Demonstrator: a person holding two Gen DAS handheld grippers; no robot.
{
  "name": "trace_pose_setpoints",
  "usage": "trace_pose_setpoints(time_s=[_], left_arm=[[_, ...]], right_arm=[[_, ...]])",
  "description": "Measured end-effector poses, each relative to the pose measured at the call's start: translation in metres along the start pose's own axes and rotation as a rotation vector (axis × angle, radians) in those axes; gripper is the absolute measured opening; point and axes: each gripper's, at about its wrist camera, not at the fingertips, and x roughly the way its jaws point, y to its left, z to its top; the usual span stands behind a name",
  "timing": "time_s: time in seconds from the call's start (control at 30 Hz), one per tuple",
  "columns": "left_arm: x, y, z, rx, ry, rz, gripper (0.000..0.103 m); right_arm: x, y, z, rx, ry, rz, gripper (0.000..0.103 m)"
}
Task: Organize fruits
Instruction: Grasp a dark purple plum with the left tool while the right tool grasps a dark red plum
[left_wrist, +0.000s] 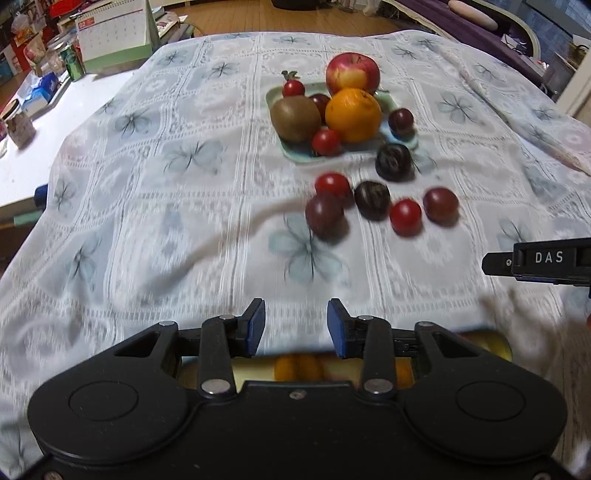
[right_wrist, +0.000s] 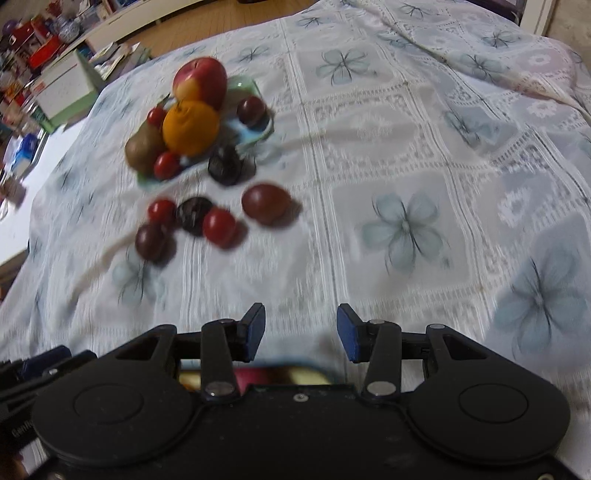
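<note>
Across the whole table lies a white tablecloth (left_wrist: 155, 206) with blue flower prints, pretty wrinkly toward the far right. Near the middle sits a pale green plate (left_wrist: 291, 153) loaded with an apple (left_wrist: 352, 72) at the back, an orange (left_wrist: 353, 114) in front of it, a kiwi (left_wrist: 294, 119) to the left, plus a few small fruits tucked around them. Just off the plate's near edge, loose on the cloth, are dark plums (left_wrist: 393, 161) and cherry tomatoes (left_wrist: 405, 216), bunched close together. Left tool (left_wrist: 296, 326) hangs over bare cloth, blue pads apart, nothing between them. Right tool (right_wrist: 301, 330), same deal: pads apart and empty, well short of the fruit.
</note>
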Motion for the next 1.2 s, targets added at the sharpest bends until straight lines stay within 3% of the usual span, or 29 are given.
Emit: trace_pose_setpoints(time_s=[0.27, 0.5, 0.6, 0.8, 0.93, 1.2], left_arm=[[0.030, 0.001, 0.038, -0.054, -0.022, -0.002, 0.046], [0.041, 0.006, 0.050, -0.106, -0.029, -0.035, 0.046], [0.044, 0.005, 0.051, -0.102, -0.021, -0.060, 0.046], [0.055, -0.005, 0.054, -0.077, -0.017, -0.072, 0.046], [0.065, -0.010, 0.057, -0.083, -0.009, -0.081, 0.046], [0.087, -0.020, 0.059, -0.063, 0.014, -0.026, 0.047]], right_arm=[[0.029, 0.014, 0.041, 0.042, -0.034, 0.013, 0.046], [0.051, 0.028, 0.062, 0.028, -0.080, -0.011, 0.046], [0.064, 0.030, 0.066, 0.019, -0.062, -0.037, 0.048], [0.079, 0.032, 0.068, 0.029, -0.051, -0.009, 0.054], [0.083, 0.034, 0.065, 0.024, -0.084, -0.020, 0.055], [0.086, 0.033, 0.064, 0.002, -0.095, -0.035, 0.050]])
